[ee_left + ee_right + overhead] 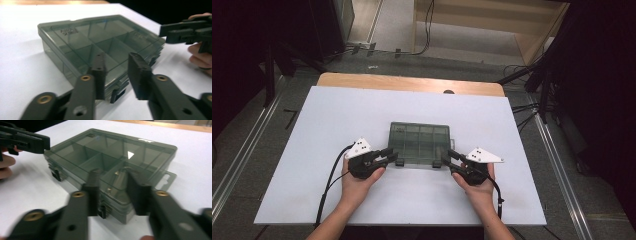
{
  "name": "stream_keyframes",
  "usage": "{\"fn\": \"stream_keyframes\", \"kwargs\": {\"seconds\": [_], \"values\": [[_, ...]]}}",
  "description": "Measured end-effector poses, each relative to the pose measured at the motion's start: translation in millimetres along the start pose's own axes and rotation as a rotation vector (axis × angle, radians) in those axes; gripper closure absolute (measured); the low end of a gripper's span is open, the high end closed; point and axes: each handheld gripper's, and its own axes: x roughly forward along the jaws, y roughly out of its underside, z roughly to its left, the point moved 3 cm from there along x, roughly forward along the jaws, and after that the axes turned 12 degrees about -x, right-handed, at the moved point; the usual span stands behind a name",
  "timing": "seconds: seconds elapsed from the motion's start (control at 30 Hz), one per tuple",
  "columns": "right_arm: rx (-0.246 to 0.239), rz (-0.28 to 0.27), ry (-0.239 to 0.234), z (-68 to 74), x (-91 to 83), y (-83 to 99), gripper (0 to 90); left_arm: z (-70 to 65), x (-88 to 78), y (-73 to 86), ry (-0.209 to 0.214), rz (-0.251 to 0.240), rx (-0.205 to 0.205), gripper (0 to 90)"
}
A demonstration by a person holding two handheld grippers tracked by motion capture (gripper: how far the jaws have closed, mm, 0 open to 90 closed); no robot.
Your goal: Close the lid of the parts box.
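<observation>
A smoky see-through compartment box [419, 142] lies shut on the white tabletop [337, 125], its lid down over several dividers. My left gripper [392, 156] sits at the box's front left corner, the jaws parted. In the left gripper view that gripper [116, 65] has the box [100, 47] and a front latch [117, 95] just beyond its tips, with no pad pressing on them. My right gripper [447, 156] is at the front right corner. It [112, 182] is also parted, with the box [112, 157] behind the gap. Each hand rests on the table.
The wooden table edge [412, 82] shows past the white board. Beyond it are a floor with cables [362, 50] and a wooden shelf [492, 25]. A hang tab [166, 180] sticks out of the box's side. Dark stands flank the table.
</observation>
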Motion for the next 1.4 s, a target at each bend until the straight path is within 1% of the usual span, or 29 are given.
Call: {"fn": "stream_keyframes", "kwargs": {"seconds": [0.07,0.13,0.17,0.2,0.23,0.27,0.33,0.4,0.43,0.47,0.57,0.63,0.77,0.8,0.87,1.1,1.27,1.4], "values": [[0.003,-0.006,-0.007,0.5,-0.8,-0.4,35.0,-0.2,-3.1,-0.9,0.003,-0.011,0.000,45.4],[0.006,-0.013,-0.008,0.1,-2.1,-0.7,23.5,0.0,-7.2,-1.6,0.017,-0.023,-0.010,35.1],[0.005,-0.016,-0.010,-0.2,-3.3,-0.8,18.6,0.3,-9.4,-1.8,0.026,-0.024,-0.010,30.2],[0.010,-0.017,-0.012,-0.5,-4.5,-0.9,13.5,0.8,-11.8,-2.3,0.031,-0.022,-0.016,22.9],[0.010,-0.022,-0.014,-1.6,-5.5,-0.9,9.2,1.1,-14.1,-2.4,0.034,-0.027,-0.011,18.2],[0.018,-0.026,-0.015,-2.2,-6.8,-0.8,7.3,1.5,-17.0,-2.4,0.040,-0.032,-0.004,13.2],[0.018,-0.029,-0.004,-2.8,-9.3,-0.4,0.0,3.1,-22.9,-2.1,0.037,-0.045,0.002,7.5],[0.017,-0.043,-0.006,-3.3,-12.3,-0.4,0.0,4.9,-27.2,-0.8,0.046,-0.043,0.004,0.0],[0.019,-0.042,-0.004,-3.1,-13.3,-0.4,0.0,5.8,-29.2,-0.3,0.038,-0.051,0.010,0.0],[0.011,-0.043,0.008,-3.5,-14.3,-0.2,0.0,6.5,-31.4,0.3,0.030,-0.050,0.016,0.0],[0.011,-0.049,0.015,-4.3,-17.4,0.7,0.0,8.1,-37.2,0.0,0.029,-0.060,0.011,0.0],[0.011,-0.048,0.023,-5.4,-19.1,1.5,0.0,9.5,-41.5,-0.8,0.028,-0.067,0.016,0.0],[0.022,-0.051,0.025,-7.7,-23.5,4.3,0.0,13.0,-49.0,0.2,0.015,-0.068,0.018,0.0],[0.023,-0.055,0.025,-8.5,-24.4,5.0,0.0,13.5,-50.6,0.9,0.011,-0.070,0.013,0.0],[0.022,-0.052,0.028,-9.8,-27.1,6.4,0.0,15.1,-54.1,2.1,0.008,-0.068,0.017,0.0],[0.036,-0.058,0.043,-15.8,-38.7,9.8,0.0,21.0,-67.7,5.8,-0.015,-0.076,0.011,0.0],[0.036,-0.057,0.051,-19.2,-45.2,12.9,0.0,26.2,-77.1,9.7,-0.031,-0.077,0.009,0.0],[0.028,-0.053,0.062,-22.0,-49.9,15.4,0.0,29.4,-85.2,11.2,-0.042,-0.084,0.004,0.0]]}}
